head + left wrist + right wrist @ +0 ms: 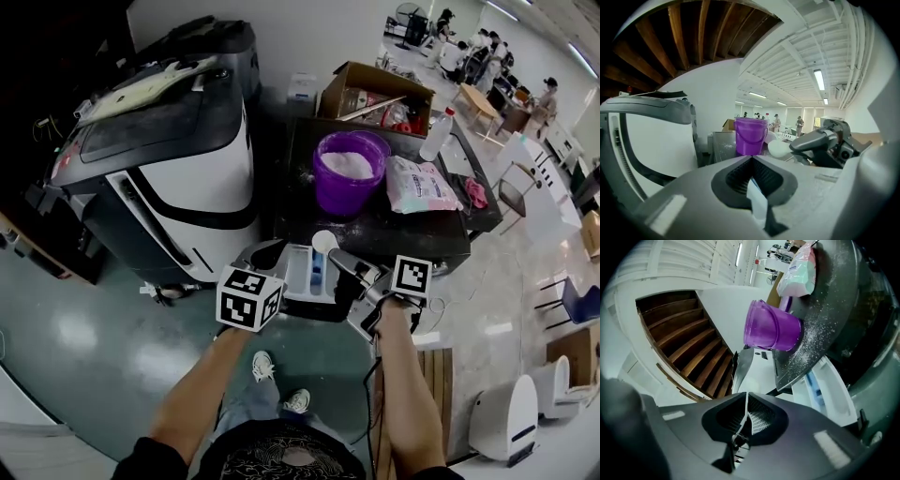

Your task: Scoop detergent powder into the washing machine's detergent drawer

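In the head view the detergent drawer [302,272] is seen pulled out of the front of the dark-topped washing machine [375,230]. A blue compartment is visible inside the drawer.

The right gripper [339,255] is reached in from the 4 o'clock side of the drawer. In the right gripper view its jaws [744,394] are clenched on the thin handle of a white scoop [740,423]. The scoop's round bowl [323,242] is held just above the drawer's far end. Whether it is loaded cannot be told.

The left gripper [269,255] is set against the drawer at its 9 o'clock side. In the left gripper view its jaws [752,158] are closed at the tips around a thin pale strip [754,199], which cannot be identified. The scoop bowl [779,149] is also seen there, at 2 o'clock of the jaws.

A purple bucket [347,199] is stood on the machine's top at 12 o'clock of the drawer, with white detergent powder [347,164] heaped inside. A pink and white detergent bag [417,185] is laid just beside the bucket at its 3 o'clock. A clear bottle [436,134] is stood at its 2 o'clock. An open cardboard box [361,75] is placed behind it at 12 o'clock. Loose powder is scattered across the dark top.
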`<state>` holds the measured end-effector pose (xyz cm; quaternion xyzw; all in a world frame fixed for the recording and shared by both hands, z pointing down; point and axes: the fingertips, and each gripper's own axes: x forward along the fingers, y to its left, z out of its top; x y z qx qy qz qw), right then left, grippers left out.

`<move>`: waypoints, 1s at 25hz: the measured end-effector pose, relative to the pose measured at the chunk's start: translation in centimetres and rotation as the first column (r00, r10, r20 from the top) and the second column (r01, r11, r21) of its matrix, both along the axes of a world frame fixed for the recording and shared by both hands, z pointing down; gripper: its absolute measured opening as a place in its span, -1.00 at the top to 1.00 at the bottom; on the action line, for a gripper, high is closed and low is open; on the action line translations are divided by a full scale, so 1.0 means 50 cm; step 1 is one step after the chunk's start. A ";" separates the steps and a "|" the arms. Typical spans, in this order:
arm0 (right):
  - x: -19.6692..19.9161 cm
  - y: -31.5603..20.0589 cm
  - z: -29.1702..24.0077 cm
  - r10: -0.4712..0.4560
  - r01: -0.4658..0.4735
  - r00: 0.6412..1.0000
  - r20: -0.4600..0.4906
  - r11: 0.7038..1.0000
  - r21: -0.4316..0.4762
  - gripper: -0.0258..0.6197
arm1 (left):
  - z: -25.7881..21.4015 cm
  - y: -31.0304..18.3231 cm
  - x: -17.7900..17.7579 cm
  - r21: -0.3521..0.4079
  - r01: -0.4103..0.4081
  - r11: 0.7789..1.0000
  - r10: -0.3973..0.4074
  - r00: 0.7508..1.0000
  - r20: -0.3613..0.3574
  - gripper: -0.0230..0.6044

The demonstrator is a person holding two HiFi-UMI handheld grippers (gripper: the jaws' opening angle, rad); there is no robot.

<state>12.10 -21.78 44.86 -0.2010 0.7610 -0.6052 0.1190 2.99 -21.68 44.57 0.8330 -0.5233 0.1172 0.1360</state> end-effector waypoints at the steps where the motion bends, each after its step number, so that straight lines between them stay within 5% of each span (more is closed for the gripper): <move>1: -0.001 0.005 0.006 -0.004 0.004 1.000 -0.002 1.000 -0.004 0.80 | 0.004 0.007 -0.001 -0.002 0.004 1.000 -0.004 1.000 0.002 0.92; 14: -0.002 0.034 0.083 -0.058 0.054 0.995 -0.081 0.997 -0.046 0.80 | 0.035 0.050 0.000 -0.038 0.029 0.999 -0.028 1.000 0.012 0.92; 25: -0.030 0.001 0.148 -0.105 0.088 0.966 -0.238 0.993 -0.079 0.80 | 0.076 0.036 -0.026 -0.086 -0.013 0.996 0.016 0.999 0.032 0.93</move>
